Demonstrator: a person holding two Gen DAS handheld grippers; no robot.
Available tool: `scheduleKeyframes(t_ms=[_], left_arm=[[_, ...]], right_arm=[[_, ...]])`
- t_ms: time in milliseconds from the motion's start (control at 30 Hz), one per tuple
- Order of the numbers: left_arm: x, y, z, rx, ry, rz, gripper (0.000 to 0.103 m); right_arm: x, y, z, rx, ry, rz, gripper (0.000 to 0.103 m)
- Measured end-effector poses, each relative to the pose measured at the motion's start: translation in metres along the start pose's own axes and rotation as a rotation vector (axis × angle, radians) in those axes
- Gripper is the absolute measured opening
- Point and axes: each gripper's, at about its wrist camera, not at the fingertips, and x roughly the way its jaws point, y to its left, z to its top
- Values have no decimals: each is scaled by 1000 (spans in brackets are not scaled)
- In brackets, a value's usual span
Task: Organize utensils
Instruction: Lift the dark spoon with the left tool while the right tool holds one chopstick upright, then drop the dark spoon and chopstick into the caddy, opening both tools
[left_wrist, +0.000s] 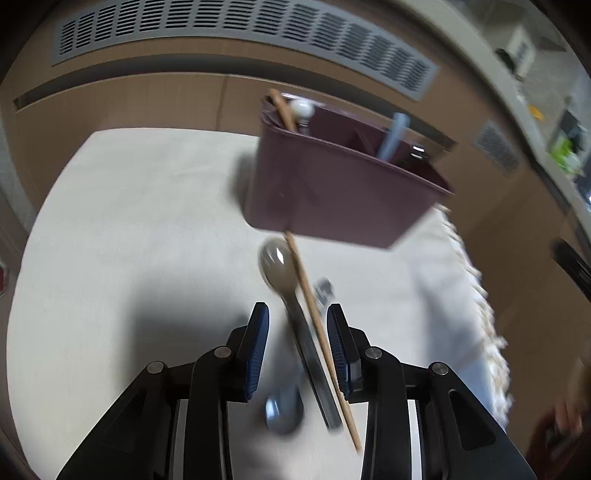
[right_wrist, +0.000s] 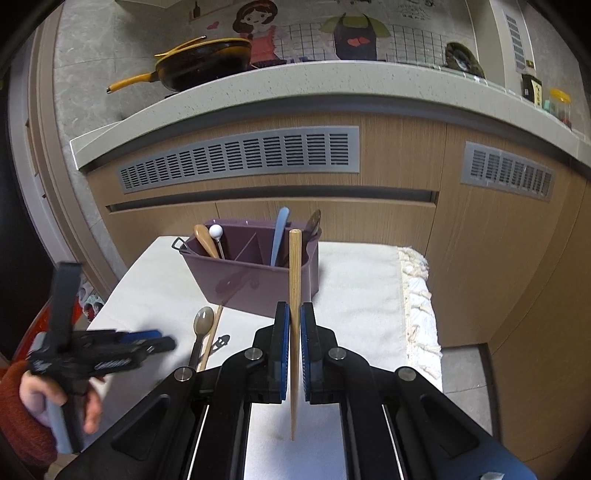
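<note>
Chopstick (right_wrist: 294, 295): slender, pale, upright wood

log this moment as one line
right gripper: shut on chopstick | left gripper: open over spoon | holder: on table

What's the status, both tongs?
Right tongs shut on chopstick, held upright before purple caddy. Left tongs open over spoon and second chopstick on cloth. Nothing blocking.

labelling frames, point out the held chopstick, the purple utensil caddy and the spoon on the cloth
held chopstick (right_wrist: 294, 280): right wrist view, shaft above the pads
purple utensil caddy (right_wrist: 243, 284): right wrist view, front wall
spoon (left_wrist: 276, 264): left wrist view, bowl
</note>
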Motion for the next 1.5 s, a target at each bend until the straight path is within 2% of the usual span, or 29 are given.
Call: scheduleKeyframes(t_ms=[133,200,333,533,667,700,733,800,833,967,1233,1400,1500], left_arm=[[30,-10,16,-17,18,73,38],[42,-16,20,-19,11,105,46],[62,-22,23,-10,8,211,47],[69,-19,22,-13,24,249,46],[66,-8,20,-35,10,195,44],[64,-6,19,-39,6,189,37],[61,-2,17,-43,4,187,34],[49,1,12,-57,-6,139,34],[40,2,7,-56,-25,105,34],[-5,2,-10,-2,-120,46,34],[-71,-9,-20,74,-260,8,34],[-92,-13,-10,104,-334,-1,34],[-109,-18,9,115,-376,-34,34]], right_arm=[[-1,1,0,-7,-4,-2,5],[0,1,-2,-15,-8,-13,5],[3,0,-3,-17,-3,-14,5],[3,-4,-4,-16,-10,-22,5],[4,-4,-4,-13,-12,-20,5],[3,-4,-4,-13,-14,-18,5],[2,-3,-4,-13,-15,-15,5],[0,-1,-3,-15,-19,-10,5],[-1,0,-3,-16,-21,-8,5],[-2,3,-2,-22,-17,7,5],[1,11,0,-35,-7,20,5],[0,14,1,-41,-11,23,5],[1,16,8,-47,-16,28,5]])
